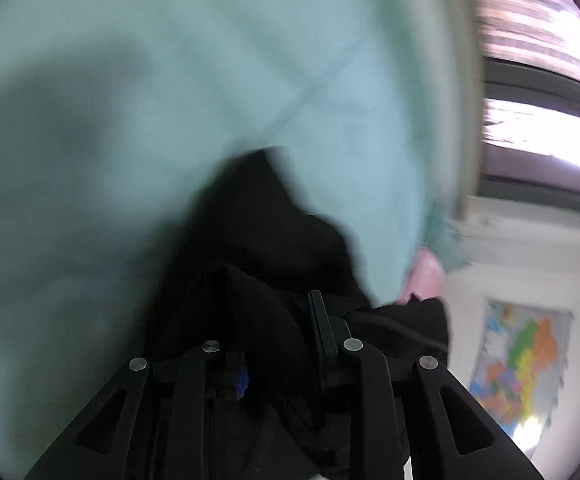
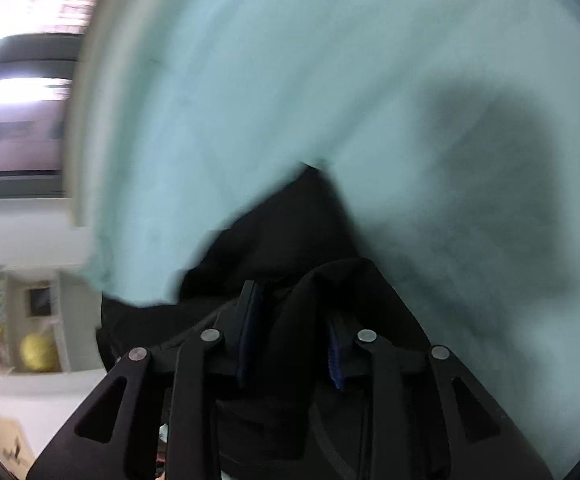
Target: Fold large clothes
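Bunching between both fingers, black garment [image 1: 273, 208] fills each clenched hand-held gripper [image 1: 273, 320] [image 2: 294, 308].

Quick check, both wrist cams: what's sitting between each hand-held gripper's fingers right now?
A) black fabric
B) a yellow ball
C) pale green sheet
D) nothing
A: black fabric bunches up between the fingers of the left hand-held gripper, and likewise at the right hand-held gripper; the pale green sheet lies beyond it as the backdrop.
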Demonstrator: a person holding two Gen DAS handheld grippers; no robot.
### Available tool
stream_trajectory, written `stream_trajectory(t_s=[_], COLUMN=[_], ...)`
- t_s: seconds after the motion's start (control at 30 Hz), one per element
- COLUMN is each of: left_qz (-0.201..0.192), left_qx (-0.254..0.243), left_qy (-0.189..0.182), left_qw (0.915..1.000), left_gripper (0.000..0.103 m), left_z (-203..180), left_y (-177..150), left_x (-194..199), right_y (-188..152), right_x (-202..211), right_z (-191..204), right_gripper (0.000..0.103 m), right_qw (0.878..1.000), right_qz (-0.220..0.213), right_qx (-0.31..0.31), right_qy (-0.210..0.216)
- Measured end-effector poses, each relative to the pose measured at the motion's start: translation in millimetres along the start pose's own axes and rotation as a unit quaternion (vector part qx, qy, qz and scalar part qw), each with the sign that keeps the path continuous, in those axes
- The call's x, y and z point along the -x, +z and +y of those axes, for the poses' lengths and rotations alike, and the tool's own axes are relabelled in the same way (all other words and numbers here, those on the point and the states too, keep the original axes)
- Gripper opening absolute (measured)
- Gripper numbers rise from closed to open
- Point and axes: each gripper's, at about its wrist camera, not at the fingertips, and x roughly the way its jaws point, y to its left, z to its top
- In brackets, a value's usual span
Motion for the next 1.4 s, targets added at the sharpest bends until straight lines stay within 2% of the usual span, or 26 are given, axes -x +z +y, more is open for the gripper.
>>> stream_trajectory(t_s=[0.1,0.2,0.27,0.33,0.4,0.47,0.57,0.67,0.77,0.8,0.83,0.9,1.0,1.13,1.2,1.23,1.27,1.3,1.33,1.37,1.4], left_qz=[0.001,0.011,0.023,0.025,0.009,-0.023,-0.059,-0.071,-0.067,-0.069,-0.068,-0.053,-0.028,0.017,0.025,0.027,0.024,0.015,0.003,-0.005,-0.018], left_qx=[0.018,-0.033,-0.081,-0.136,-0.157,-0.165,-0.193,-0.234,-0.255,-0.257,-0.254,-0.243,-0.230,-0.226,-0.228,-0.230,-0.234,-0.238,-0.245,-0.253,-0.265], left_qy=[-0.034,-0.012,0.002,0.004,0.014,0.025,0.090,0.159,0.180,0.191,0.195,0.177,0.153,0.134,0.141,0.141,0.142,0.150,0.172,0.189,0.197], left_qw=[0.9993,0.9993,0.9964,0.9904,0.9874,0.9857,0.9752,0.9564,0.9476,0.9448,0.9448,0.9521,0.9606,0.9646,0.9631,0.9625,0.9615,0.9595,0.9542,0.9487,0.9436], left_gripper=[0.025,0.027,0.032,0.047,0.083,0.084,0.084,0.084,0.084,0.084,0.084,0.084,0.084,0.084,0.084,0.084,0.083,0.067,0.054,0.033,0.023], left_z=[12.4,-1.4,-15.4,-30.1,-35.3,-37.7,-49.9,-70.3,-89.5,-91.7,-93.4,-92.9,-90.3,-86.1,-85.5,-85.8,-87.1,-89.6,-93.0,-96.5,-100.6], left_y=[1.1,-6.9,-17.6,-35.5,-46.9,-56.1,-59.9,-49.7,-26.8,-19.5,-10.7,6.1,24.1,36.7,39.5,40.2,39.2,38.8,36.0,31.7,24.2], left_x=[-3.3,12.4,29.0,61.6,91.4,119.2,131.3,104.5,62.9,60.1,51.4,40.9,28.9,-2.6,-18.1,-25.9,-31.6,-34.8,-35.9,-35.0,-29.0], right_y=[1.0,0.8,-1.5,-8.2,-14.3,-22.5,-24.9,-20.1,-13.3,-8.9,-5.4,2.9,9.7,20.6,29.6,35.6,37.0,36.0,31.5,25.2,18.2], right_x=[-4.4,12.8,42.7,81.3,109.0,138.7,145.5,127.6,107.6,101.2,94.1,89.1,71.1,40.6,26.1,16.6,12.1,9.1,9.3,14.9,23.0], right_z=[1.0,0.7,4.7,9.7,10.7,15.3,30.0,48.8,67.9,72.9,77.2,76.5,79.9,79.2,75.8,74.6,74.5,76.4,82.3,86.0,88.6], right_gripper=[0.034,0.036,0.040,0.052,0.076,0.079,0.079,0.079,0.079,0.080,0.080,0.080,0.080,0.080,0.080,0.080,0.079,0.057,0.040,0.023,0.021], right_qw=[1.000,1.000,0.999,0.998,0.997,0.994,0.985,0.977,0.961,0.955,0.951,0.944,0.938,0.928,0.932,0.938,0.941,0.943,0.940,0.935,0.931], right_qz=[0.008,0.019,0.020,0.011,-0.004,-0.032,-0.054,-0.061,-0.072,-0.078,-0.083,-0.083,-0.058,-0.034,-0.023,-0.015,-0.012,-0.009,-0.010,-0.024,-0.040], right_qx=[0.015,0.019,0.036,0.059,0.075,0.105,0.158,0.197,0.249,0.266,0.275,0.295,0.319,0.344,0.336,0.324,0.318,0.318,0.325,0.335,0.343], right_qy=[-0.012,0.012,0.025,0.031,0.031,0.025,-0.030,-0.058,-0.093,-0.106,-0.118,-0.123,-0.121,-0.140,-0.133,-0.121,-0.110,-0.099,-0.103,-0.112,-0.118])
